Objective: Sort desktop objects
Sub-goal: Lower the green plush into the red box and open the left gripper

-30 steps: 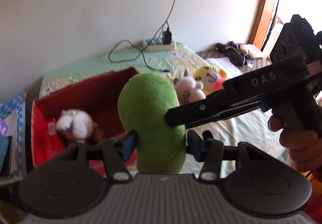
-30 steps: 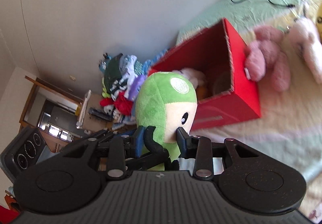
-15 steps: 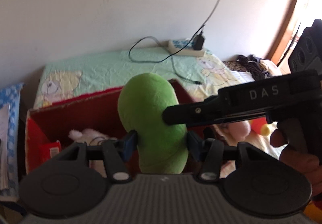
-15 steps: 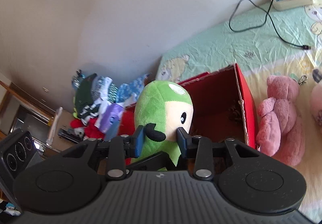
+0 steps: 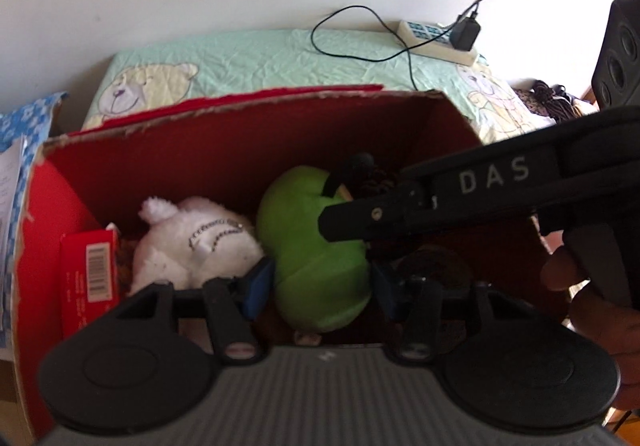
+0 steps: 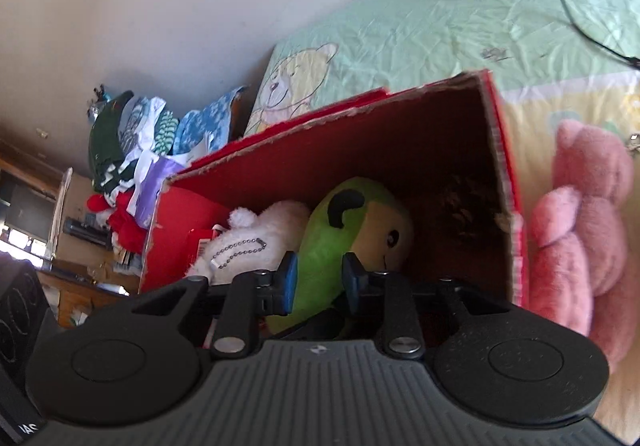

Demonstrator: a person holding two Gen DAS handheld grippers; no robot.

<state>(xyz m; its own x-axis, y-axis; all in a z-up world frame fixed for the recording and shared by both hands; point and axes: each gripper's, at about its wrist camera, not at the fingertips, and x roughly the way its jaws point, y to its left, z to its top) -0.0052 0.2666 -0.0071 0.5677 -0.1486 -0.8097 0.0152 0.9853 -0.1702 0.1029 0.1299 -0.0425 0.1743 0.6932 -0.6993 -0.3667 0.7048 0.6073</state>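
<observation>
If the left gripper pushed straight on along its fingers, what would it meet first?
The soft green plush toy already pressed between the left gripper pads. Beyond it, probably the red cardboard box's floor or far wall; depth is unclear.

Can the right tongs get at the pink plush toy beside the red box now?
Probably not yet. The right tongs are closing around the green plush toy inside the red box; the pink plush toy lies uncovered just outside that wall.

A green plush toy [image 5: 316, 266] is gripped by the left gripper [image 5: 320, 286] inside a red cardboard box [image 5: 240, 149], beside a white plush toy [image 5: 192, 246]. The right gripper [image 5: 344, 221] is pressed against the toy; a power strip [image 5: 436, 39] lies on the bed [image 5: 240, 53].
</observation>
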